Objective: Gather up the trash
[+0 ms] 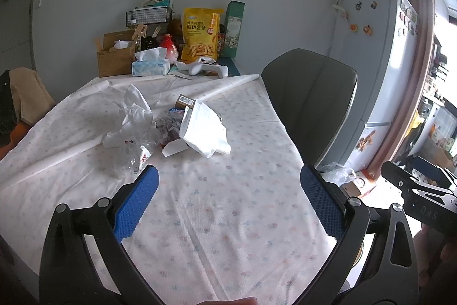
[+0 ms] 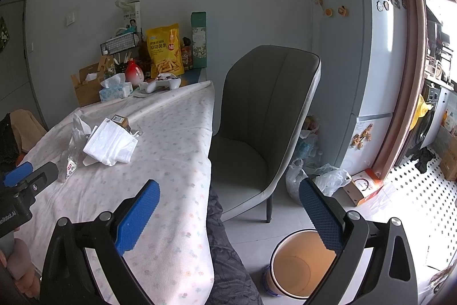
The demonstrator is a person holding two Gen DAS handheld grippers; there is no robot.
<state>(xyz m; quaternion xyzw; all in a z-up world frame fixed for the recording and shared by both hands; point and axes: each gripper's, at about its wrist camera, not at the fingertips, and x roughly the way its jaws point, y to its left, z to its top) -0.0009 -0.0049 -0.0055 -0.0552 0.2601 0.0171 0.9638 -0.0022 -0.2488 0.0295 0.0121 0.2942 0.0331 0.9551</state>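
The left hand-held gripper (image 1: 228, 179) is wide open and holds nothing, above the cloth-covered surface (image 1: 222, 219). The right hand-held gripper (image 2: 228, 193) is also wide open and empty. The white folded face mask (image 1: 204, 130) lies ahead of the left one among crumpled clear plastic wrappers (image 1: 134, 130), its long axis running away and slightly left. The round orange-lined trash bin (image 2: 297, 265) stands on the floor below the right one.

One white face mask (image 1: 204, 130) lies on the cloth-covered bench (image 1: 228, 219) beside one small brown carton (image 1: 185, 101), one crumpled clear plastic bag (image 1: 134, 116) and one white paper slip (image 1: 174, 147). At the far end stand one yellow snack bag (image 1: 201, 33), one blue tissue box (image 1: 150, 67), one white game controller (image 1: 207, 67), one red-and-white vase (image 1: 168, 49), one open cardboard box (image 1: 114, 56) and one green carton (image 1: 234, 29). One grey chair (image 2: 265, 116), one white fridge (image 2: 365, 56) and one round orange-lined bin (image 2: 297, 267) stand alongside.
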